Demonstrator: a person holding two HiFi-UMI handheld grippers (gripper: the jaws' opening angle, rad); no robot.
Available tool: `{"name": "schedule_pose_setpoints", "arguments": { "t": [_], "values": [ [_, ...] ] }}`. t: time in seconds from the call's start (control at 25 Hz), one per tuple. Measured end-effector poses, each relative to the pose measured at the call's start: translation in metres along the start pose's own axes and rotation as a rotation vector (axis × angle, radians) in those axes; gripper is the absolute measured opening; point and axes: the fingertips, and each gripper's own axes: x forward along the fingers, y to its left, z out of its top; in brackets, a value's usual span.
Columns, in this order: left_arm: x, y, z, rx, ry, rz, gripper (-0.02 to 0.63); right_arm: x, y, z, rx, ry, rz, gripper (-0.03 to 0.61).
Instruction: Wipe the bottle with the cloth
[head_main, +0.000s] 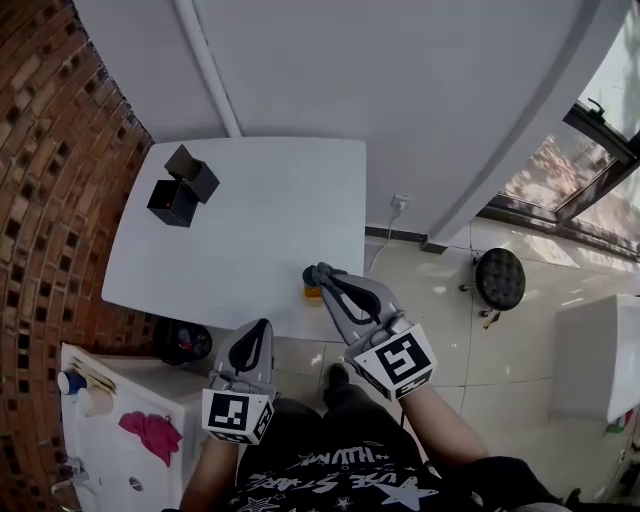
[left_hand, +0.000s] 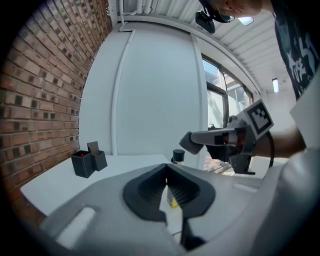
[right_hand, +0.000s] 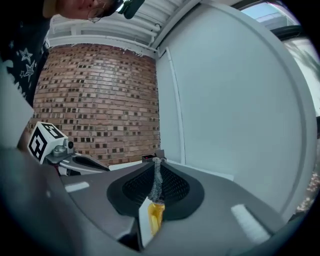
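Note:
A small amber bottle (head_main: 312, 291) with a black cap (left_hand: 178, 156) stands at the near edge of the white table (head_main: 250, 230). My right gripper (head_main: 314, 272) reaches over it from the right, shut on a strip of grey cloth (right_hand: 155, 180). In the right gripper view the cloth hangs between the jaws, just above the amber bottle (right_hand: 155, 216). My left gripper (head_main: 263, 325) is lower, in front of the table edge and left of the bottle. Its jaws are shut with nothing between them (left_hand: 166, 169), and it is apart from the bottle.
Two black boxes (head_main: 183, 187) stand at the table's far left. A brick wall (head_main: 40, 150) runs along the left. A dark bin (head_main: 183, 342) and a white cabinet (head_main: 110, 440) with a pink rag are below the table. A black stool (head_main: 500, 278) stands at the right.

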Motion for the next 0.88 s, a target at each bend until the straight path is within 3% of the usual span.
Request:
{"name": "schedule_pose_setpoints", "arguments": {
  "t": [0.28, 0.48, 0.88],
  "values": [
    [0.01, 0.013, 0.007, 0.002, -0.003, -0.029, 0.002, 0.026, 0.003, 0.001, -0.047, 0.047, 0.043, 0.037],
    [0.008, 0.025, 0.0, -0.001, 0.011, -0.07, 0.002, 0.028, 0.003, -0.001, -0.049, 0.064, -0.002, 0.037],
    [0.012, 0.028, 0.001, 0.009, 0.009, -0.126, 0.002, 0.023, 0.015, -0.005, -0.071, 0.103, 0.004, 0.037]
  ]
}}
